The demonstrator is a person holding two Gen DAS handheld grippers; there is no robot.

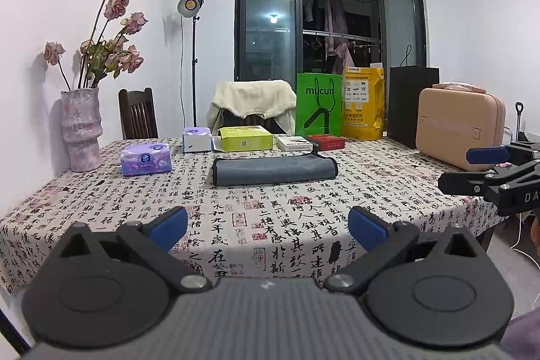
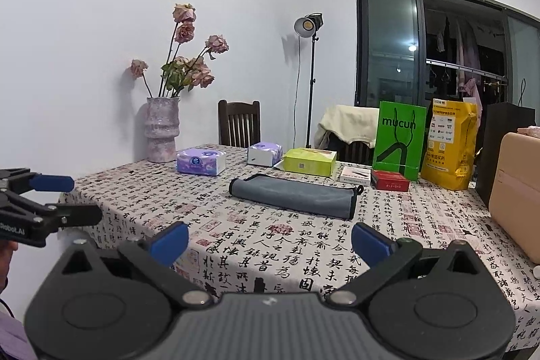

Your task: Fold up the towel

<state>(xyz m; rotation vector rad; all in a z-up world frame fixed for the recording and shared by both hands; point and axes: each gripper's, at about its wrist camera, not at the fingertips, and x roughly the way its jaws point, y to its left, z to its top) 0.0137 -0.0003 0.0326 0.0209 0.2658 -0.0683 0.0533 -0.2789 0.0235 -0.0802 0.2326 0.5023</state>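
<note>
Towel: grey folded cloth towel with black trim (image 1: 274, 170) lies flat mid-counter, well apart from both tongs.
Counter: calligraphy-print cloth-covered counter (image 1: 236, 225).
Left tongs (image 1: 268, 223): blue-tipped fingers spread wide, holding nothing, raised above the near edge.
Right tongs (image 2: 269, 242): blue-tipped fingers spread wide, holding nothing.
Behind towel: yellow-green cardboard box (image 1: 245, 138), red flat box (image 1: 325, 142).
Left of towel: purple soft tissue pack (image 1: 145, 159), mottled pink ceramic vase (image 1: 81, 128).
</note>
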